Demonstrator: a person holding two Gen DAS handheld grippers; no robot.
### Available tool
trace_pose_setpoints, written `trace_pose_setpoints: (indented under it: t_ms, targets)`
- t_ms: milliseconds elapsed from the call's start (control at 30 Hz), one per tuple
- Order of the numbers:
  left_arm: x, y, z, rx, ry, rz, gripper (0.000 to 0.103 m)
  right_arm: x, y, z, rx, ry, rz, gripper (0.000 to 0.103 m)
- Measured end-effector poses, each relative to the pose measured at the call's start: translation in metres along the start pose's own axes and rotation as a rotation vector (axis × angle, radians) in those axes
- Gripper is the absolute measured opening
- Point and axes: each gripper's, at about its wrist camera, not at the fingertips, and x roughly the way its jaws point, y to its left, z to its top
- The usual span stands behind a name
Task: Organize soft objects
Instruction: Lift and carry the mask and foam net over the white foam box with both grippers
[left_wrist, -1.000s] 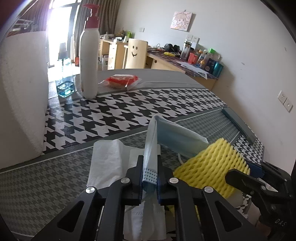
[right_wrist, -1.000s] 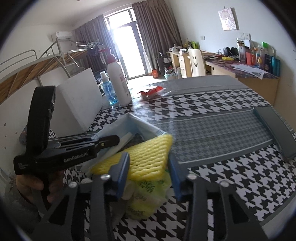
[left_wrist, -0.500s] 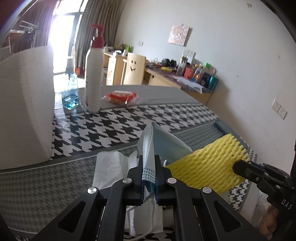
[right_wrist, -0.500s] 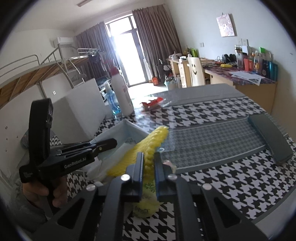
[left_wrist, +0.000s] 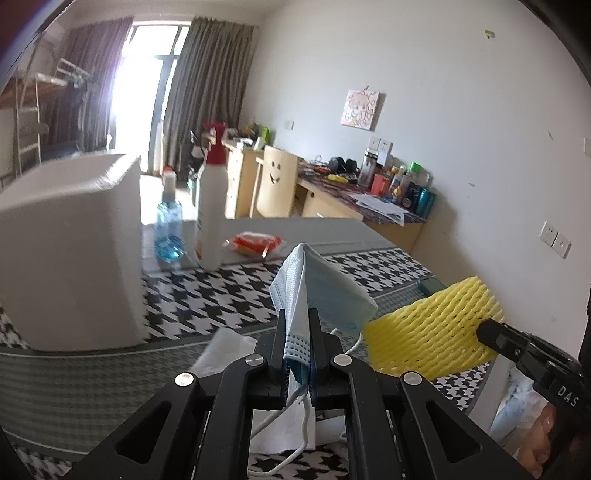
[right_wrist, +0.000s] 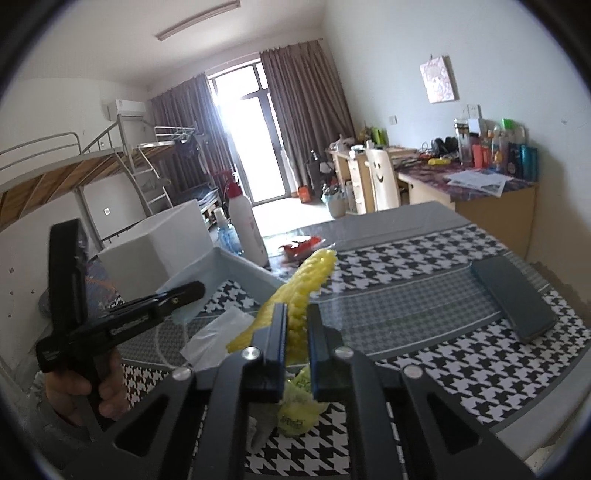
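left gripper (left_wrist: 297, 354): clamped on face mask (left_wrist: 321, 291) | right gripper (right_wrist: 295, 350): clamped on yellow foam net (right_wrist: 299, 291)

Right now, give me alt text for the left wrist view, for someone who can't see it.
The left gripper is shut on a blue face mask above a houndstooth table. At right, the right gripper holds yellow foam netting. Behind stand a white box and a white pump bottle.
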Motion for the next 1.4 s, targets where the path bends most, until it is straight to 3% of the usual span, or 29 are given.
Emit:
trace_pose_setpoints:
  t_ms: [433, 800, 1400]
  targets:
    - [-0.044, 0.008, 0.008, 0.041, -0.080, 0.115, 0.008, -0.010, 0.018, 0.011, -0.037, -0.070, -0.029, 0.013]
    - [-0.061, 0.010, 0.009, 0.076, -0.109, 0.152, 0.008, -0.003, 0.035, 0.016, -0.084, -0.079, -0.031, 0.013]
    - [-0.080, 0.028, 0.038, 0.093, -0.173, 0.205, 0.008, 0.003, 0.065, 0.041, -0.139, -0.134, 0.007, 0.013]
